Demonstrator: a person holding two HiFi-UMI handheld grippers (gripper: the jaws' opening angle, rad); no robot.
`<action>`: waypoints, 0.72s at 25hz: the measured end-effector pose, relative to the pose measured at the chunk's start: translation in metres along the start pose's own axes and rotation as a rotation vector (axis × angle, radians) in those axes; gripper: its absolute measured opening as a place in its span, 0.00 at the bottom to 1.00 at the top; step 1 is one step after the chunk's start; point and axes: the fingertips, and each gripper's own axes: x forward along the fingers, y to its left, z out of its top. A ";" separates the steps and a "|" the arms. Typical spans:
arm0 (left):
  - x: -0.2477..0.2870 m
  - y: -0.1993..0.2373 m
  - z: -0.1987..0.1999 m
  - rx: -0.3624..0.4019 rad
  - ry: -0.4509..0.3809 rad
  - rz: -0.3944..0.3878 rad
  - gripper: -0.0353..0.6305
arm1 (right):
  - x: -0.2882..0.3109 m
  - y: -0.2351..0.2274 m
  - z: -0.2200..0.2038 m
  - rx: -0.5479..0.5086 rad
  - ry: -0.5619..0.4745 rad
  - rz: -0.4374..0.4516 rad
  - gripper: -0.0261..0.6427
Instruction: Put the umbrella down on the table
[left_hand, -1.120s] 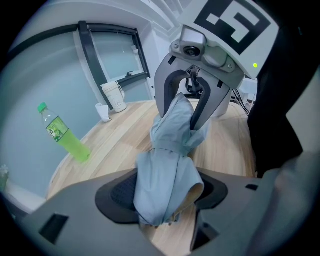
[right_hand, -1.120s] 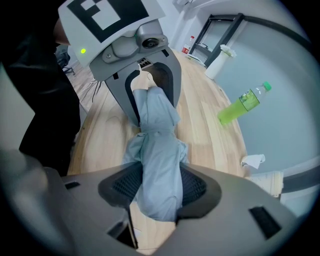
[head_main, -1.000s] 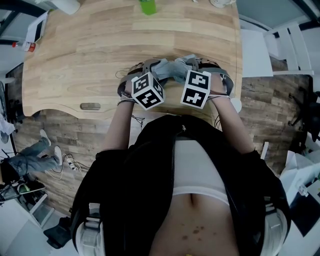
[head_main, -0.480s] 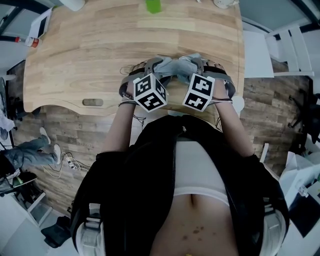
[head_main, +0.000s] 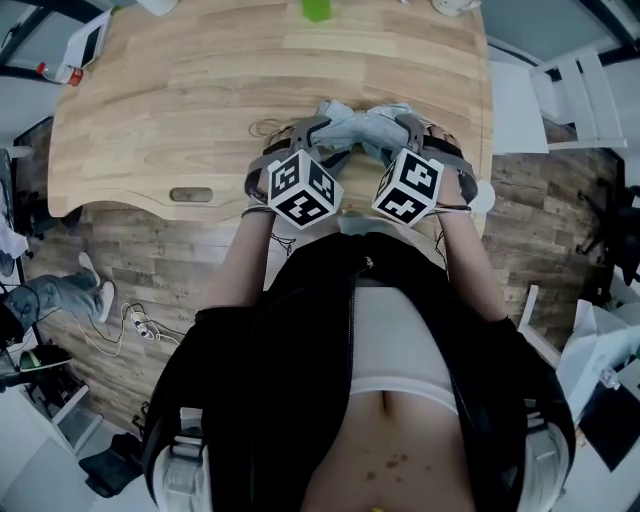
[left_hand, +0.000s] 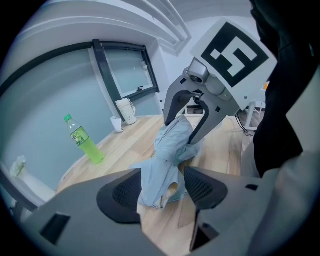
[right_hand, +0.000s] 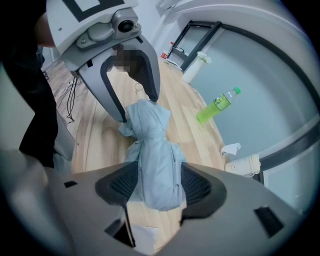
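I see the folded umbrella (head_main: 362, 124) lying crosswise on the bench (head_main: 150, 100), one end inside each gripper. The right gripper (right_hand: 155, 185) jaws are opening round it, and the left gripper (left_hand: 162, 190) jaws are spread loosely.

1. You worked in bright, even light; its source did not show.
2. The table (head_main: 150, 120) was well lit, without glare, and shadows on it were faint and soft-edged.
3. Both gripper views bulged strongly, with black corners.
4. The nearest gripper parts looked soft; the bottle (left_hand: 85, 145) was sharper.
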 end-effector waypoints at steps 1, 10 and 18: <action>-0.002 -0.001 0.000 -0.002 -0.011 0.009 0.46 | -0.003 0.001 0.001 0.007 -0.004 -0.006 0.46; -0.030 0.001 0.012 -0.106 -0.140 0.119 0.36 | -0.048 -0.014 0.031 0.225 -0.208 -0.170 0.36; -0.060 0.011 0.028 -0.216 -0.276 0.241 0.18 | -0.097 -0.033 0.061 0.489 -0.556 -0.333 0.19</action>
